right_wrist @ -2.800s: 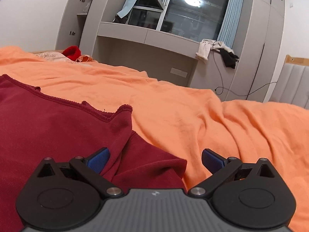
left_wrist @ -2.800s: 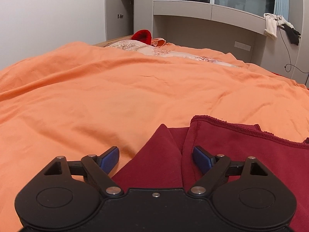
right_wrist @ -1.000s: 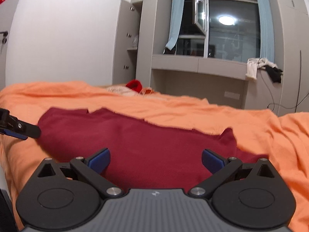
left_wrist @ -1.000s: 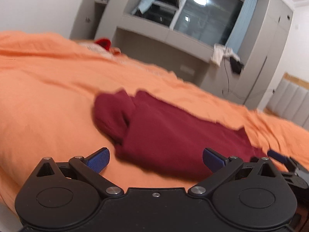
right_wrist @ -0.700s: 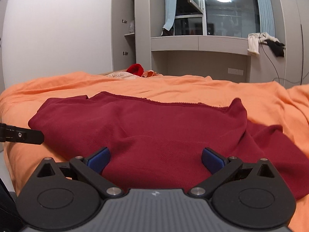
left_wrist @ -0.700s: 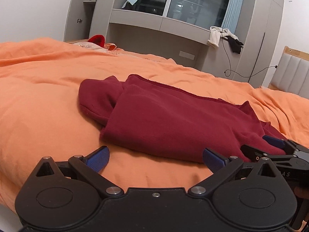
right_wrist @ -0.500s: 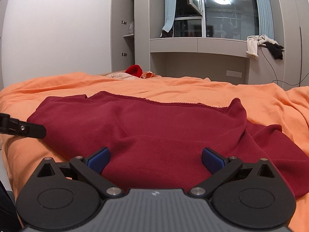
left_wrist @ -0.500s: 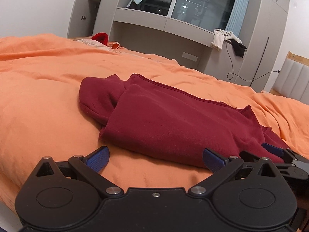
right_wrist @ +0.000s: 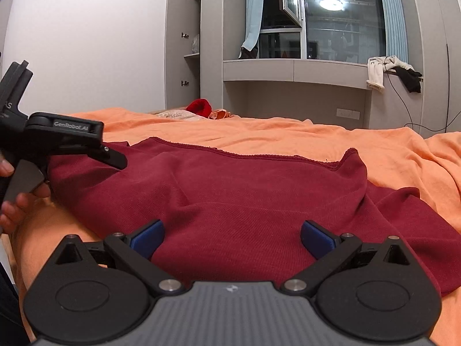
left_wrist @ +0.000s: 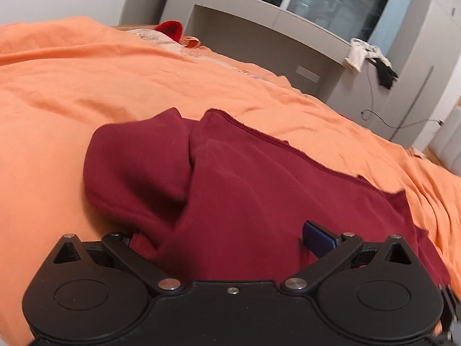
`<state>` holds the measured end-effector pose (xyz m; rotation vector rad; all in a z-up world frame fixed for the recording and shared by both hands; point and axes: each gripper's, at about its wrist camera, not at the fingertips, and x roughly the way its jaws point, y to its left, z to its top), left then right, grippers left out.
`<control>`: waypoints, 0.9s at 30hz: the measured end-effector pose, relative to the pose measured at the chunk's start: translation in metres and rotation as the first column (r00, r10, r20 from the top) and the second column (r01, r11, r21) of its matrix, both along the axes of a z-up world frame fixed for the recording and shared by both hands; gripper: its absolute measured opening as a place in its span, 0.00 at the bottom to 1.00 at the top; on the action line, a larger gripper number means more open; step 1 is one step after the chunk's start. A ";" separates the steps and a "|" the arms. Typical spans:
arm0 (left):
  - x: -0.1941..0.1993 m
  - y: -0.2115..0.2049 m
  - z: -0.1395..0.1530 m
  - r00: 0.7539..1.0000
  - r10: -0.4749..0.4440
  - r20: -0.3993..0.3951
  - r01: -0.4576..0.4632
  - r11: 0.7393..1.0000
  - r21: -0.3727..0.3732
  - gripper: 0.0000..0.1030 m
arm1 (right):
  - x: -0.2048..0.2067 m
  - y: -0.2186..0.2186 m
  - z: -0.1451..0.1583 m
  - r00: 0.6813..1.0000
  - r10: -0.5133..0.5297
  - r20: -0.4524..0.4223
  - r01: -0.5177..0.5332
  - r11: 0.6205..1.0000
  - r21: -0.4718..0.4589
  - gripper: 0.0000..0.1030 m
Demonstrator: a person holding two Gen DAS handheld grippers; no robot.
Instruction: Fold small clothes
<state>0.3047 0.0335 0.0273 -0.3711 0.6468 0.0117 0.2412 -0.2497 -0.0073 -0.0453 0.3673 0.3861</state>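
A dark red garment (left_wrist: 247, 190) lies partly folded on the orange bedspread (left_wrist: 86, 86), one sleeve bunched at its left end. My left gripper (left_wrist: 224, 236) is open and pressed into the garment's near left edge; cloth lies between its jaws and hides the left pad. In the right wrist view the garment (right_wrist: 245, 190) spreads wide across the bed. My right gripper (right_wrist: 232, 238) is open just over the garment's near edge. The left gripper's black body (right_wrist: 63, 141) shows at the far left there, at the garment's left end.
A red item (right_wrist: 200, 106) and pale patterned cloth (right_wrist: 175, 114) lie at the far end of the bed. Grey cabinets and a shelf (right_wrist: 294, 69) stand beyond, with clothes hanging at the right (right_wrist: 391, 72). Rumpled orange bedding (right_wrist: 417, 155) lies to the right.
My left gripper has moved forward and down onto the garment's near left edge, so cloth now lies between its jaws. My right gripper has edged slightly closer to the garment.
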 end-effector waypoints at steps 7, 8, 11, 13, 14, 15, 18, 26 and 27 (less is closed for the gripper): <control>-0.003 -0.003 -0.001 0.996 0.085 0.011 -0.085 0.996 -0.033 0.99 | -0.005 -0.001 0.002 1.000 -0.002 0.029 0.002 1.000 -0.001 1.00; -0.005 -0.001 -0.002 0.996 0.090 0.014 -0.089 0.995 -0.046 0.99 | -0.006 -0.002 0.004 0.999 -0.007 0.038 0.007 1.000 0.003 1.00; -0.008 0.004 -0.001 0.996 0.092 0.020 -0.090 0.993 -0.078 0.99 | -0.009 -0.006 0.012 0.995 -0.059 0.086 0.055 0.998 0.042 1.00; -0.010 0.008 -0.001 0.995 0.093 0.025 -0.090 0.990 -0.104 0.99 | -0.008 -0.007 0.018 0.987 -0.100 0.123 0.091 0.993 0.071 1.00; -0.010 0.009 -0.002 0.995 0.094 0.027 -0.091 0.989 -0.114 0.99 | -0.005 -0.006 0.020 0.985 -0.113 0.129 0.104 0.992 0.069 1.00; -0.011 0.010 -0.002 0.995 0.094 0.028 -0.090 0.988 -0.123 0.99 | -0.001 -0.004 0.021 0.987 -0.112 0.117 0.107 0.993 0.053 1.00; -0.012 0.011 -0.002 0.994 0.102 0.033 -0.096 0.985 -0.145 0.99 | 0.017 0.012 0.009 0.997 -0.074 -0.004 0.074 0.996 -0.057 1.00; -0.016 0.023 -0.005 0.989 0.140 0.049 -0.123 0.958 -0.258 0.99 | 0.012 0.014 0.002 0.995 -0.092 0.033 0.094 0.994 -0.064 1.00; -0.016 0.023 -0.005 0.989 0.140 0.051 -0.123 0.958 -0.259 0.99 | 0.013 0.014 0.002 0.995 -0.092 0.033 0.094 0.994 -0.063 1.00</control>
